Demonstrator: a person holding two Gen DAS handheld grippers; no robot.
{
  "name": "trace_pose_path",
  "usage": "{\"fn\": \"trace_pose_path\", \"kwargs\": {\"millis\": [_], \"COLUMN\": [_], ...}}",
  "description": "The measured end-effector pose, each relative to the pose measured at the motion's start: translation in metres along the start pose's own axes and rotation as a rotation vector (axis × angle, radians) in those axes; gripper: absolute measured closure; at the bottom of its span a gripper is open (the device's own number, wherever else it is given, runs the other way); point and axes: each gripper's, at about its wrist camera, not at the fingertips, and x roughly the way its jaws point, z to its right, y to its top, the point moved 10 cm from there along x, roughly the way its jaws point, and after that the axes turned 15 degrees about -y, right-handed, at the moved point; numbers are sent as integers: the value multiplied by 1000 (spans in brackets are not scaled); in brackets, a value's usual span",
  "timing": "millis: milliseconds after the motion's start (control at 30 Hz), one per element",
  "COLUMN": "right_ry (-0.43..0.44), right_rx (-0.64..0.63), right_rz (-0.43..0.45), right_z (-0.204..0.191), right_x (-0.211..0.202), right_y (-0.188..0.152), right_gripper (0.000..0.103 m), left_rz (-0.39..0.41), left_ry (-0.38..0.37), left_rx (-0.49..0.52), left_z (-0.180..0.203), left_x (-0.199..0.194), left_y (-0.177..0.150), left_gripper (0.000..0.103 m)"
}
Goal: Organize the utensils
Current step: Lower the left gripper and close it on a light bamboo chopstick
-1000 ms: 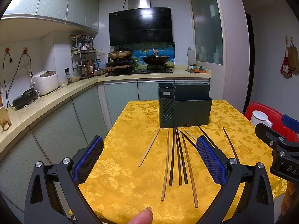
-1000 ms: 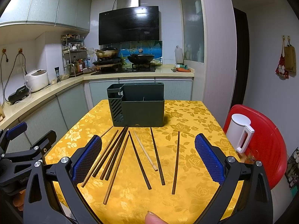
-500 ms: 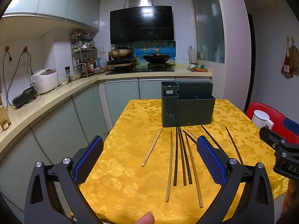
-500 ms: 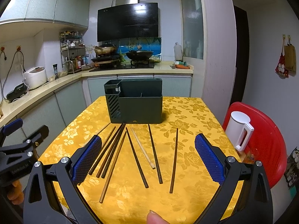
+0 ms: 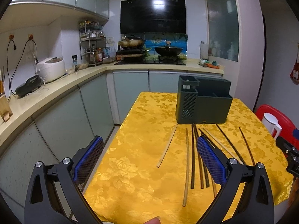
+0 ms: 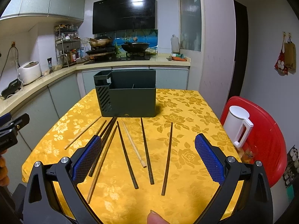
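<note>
Several loose chopsticks [image 6: 127,152], dark and pale wood, lie fanned out on the yellow floral tablecloth [image 6: 186,115]; they also show in the left wrist view [image 5: 192,156]. Behind them stands a dark green utensil holder [image 6: 129,95] with compartments, also in the left wrist view [image 5: 203,102]. My right gripper [image 6: 148,158] is open and empty, held above the near ends of the chopsticks. My left gripper [image 5: 149,160] is open and empty, over the table's left part, left of most chopsticks.
A red chair [image 6: 261,136] with a white jug [image 6: 237,125] stands right of the table. Kitchen counter with a rice cooker [image 5: 50,71] runs along the left; the stove and pans [image 5: 149,50] are at the back. The table's left edge drops beside the cabinets.
Both grippers have drifted slightly; the left view has swung left, so the holder and chopsticks sit further right. The right view has closed in a little. Both stay open.
</note>
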Motion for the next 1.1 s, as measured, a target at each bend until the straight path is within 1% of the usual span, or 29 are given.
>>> {"fn": "trace_pose_path", "kwargs": {"millis": [167,267,433,567,667,733,767,800,900,933,1000,1033,1067,1100], "right_ry": [-7,-5,-15,-16,-16,-18,-18,-19,-26,-31,-39,-43,-49,-54], "right_rx": [-8,-9,-30,-32,-41,-44,-43,-41,-31,-29,-21,-19,-19,-20], "right_rz": [-19,-35,-53,-61,-72,-82,-88,-96,-110,-112,-113,-112,-111,-111], "right_z": [3,4,4,4,4,5,6,8,13,15,20,22,24,26], "right_x": [11,20,30,35,41,45,47,50,56,58,61,62,63,64], "right_y": [-5,-10,-16,-20,-25,-30,-32,-34,-38,-38,-38,-39,-39,-39], "right_gripper": [7,7,7,7,7,7,7,7,7,7,7,7,7,7], "left_rz": [-71,-143,-241,-280,-311,-318,-322,-332,-366,-375,-392,-395,-403,-396], "left_ry": [-1,-20,-49,-76,-94,-97,-103,-114,-136,-144,-161,-167,-176,-182], "left_rx": [-2,32,78,86,71,62,60,59,65,67,70,71,73,73], "left_z": [-7,-7,-2,-1,-6,-10,-11,-11,-8,-7,-3,-2,0,2], "left_x": [26,52,84,103,118,127,131,135,147,149,155,157,159,160], "left_y": [-18,-39,-63,-73,-77,-77,-78,-79,-83,-85,-90,-91,-94,-94], "left_gripper": [7,7,7,7,8,13,19,22,42,45,55,58,64,67]}}
